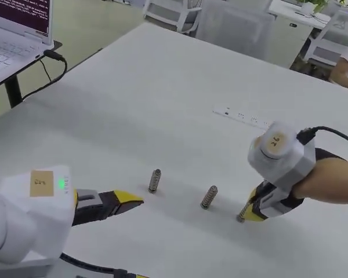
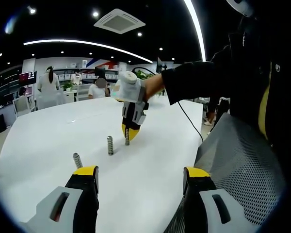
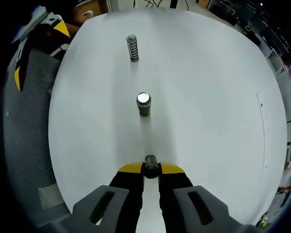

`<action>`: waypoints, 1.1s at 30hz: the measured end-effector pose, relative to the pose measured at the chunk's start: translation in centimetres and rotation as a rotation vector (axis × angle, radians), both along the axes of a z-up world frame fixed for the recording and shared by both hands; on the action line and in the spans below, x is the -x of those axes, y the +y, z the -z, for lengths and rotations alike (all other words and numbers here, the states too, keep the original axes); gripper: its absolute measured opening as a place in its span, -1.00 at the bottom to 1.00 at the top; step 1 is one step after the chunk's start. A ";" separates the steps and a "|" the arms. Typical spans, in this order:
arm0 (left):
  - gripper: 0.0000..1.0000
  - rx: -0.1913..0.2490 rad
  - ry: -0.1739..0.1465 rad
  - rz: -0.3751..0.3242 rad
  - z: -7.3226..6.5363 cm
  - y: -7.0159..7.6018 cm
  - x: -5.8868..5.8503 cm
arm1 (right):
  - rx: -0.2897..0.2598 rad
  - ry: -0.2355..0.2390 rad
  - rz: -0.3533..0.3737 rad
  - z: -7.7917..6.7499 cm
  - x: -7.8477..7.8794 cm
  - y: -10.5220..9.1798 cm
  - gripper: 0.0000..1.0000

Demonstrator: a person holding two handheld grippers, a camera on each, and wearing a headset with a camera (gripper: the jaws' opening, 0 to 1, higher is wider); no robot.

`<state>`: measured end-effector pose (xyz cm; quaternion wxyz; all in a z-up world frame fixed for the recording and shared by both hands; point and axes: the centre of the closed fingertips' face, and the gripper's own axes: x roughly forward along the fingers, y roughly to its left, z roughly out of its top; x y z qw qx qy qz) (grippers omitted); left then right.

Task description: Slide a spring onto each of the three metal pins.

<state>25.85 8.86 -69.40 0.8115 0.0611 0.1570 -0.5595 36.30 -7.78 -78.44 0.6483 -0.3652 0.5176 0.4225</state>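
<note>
We see right gripper (image 3: 151, 170) jaws clamped on near spring (image 3: 151, 162), standing on table (image 3: 208, 97). Middle spring (image 3: 143, 104), far spring (image 3: 132, 47) in line at 12 o'clock. Left gripper (image 2: 140, 174) at our 8 o'clock, jaws apart, empty.

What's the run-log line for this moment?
right gripper: shut on near spring | left gripper: open, empty | middle spring, far spring: upright on table
</note>
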 end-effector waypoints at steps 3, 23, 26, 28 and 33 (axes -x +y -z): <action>0.35 -0.002 0.000 -0.001 0.0 0.0 0.0 | -0.003 -0.001 0.004 0.1 0.0 0.0 -0.83; 0.35 -0.018 0.011 0.005 0.4 0.0 0.1 | -0.026 -0.035 0.039 -0.1 -0.2 0.1 -0.56; 0.35 -0.018 0.012 0.007 0.5 0.0 0.1 | -0.036 -0.053 0.058 -0.2 -0.2 -0.1 -0.46; 0.35 -0.018 0.011 0.007 0.5 -0.1 0.0 | -0.057 -0.066 0.073 -0.4 -0.2 -0.2 -0.39; 0.35 -0.021 0.010 0.010 0.6 -0.1 0.0 | -0.112 -0.101 0.112 -1.3 0.0 -0.1 -0.26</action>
